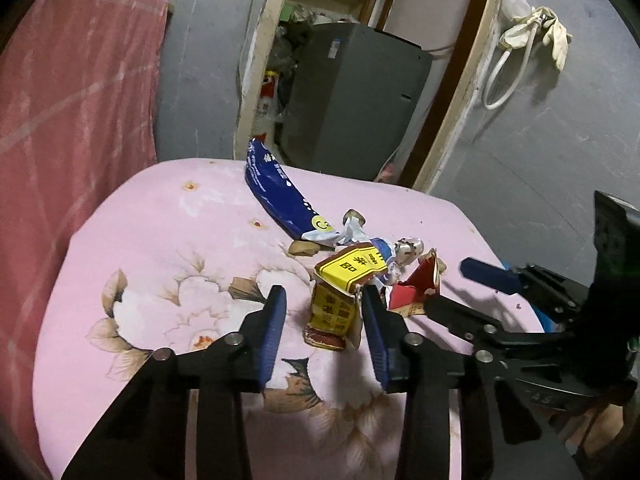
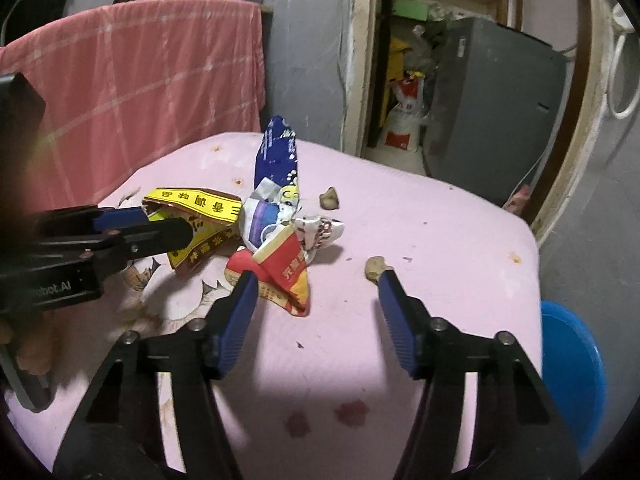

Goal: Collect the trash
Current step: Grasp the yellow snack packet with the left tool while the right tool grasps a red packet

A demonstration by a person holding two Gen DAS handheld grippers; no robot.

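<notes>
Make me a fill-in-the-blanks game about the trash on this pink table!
1. The left claw has a ____ packet between its fingers.
2. The tall blue wrapper stands on a ____ tablecloth.
3. Beside the table's edge sits a ____ bowl.
4. The red packet lies nearest the ____ claw.

Missing words: yellow; pink; blue; right

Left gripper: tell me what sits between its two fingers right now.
In the left wrist view, the yellow wrapper stands between the left gripper fingers; its right edge meets the right finger, with bare pink cloth beside the left finger.
</notes>
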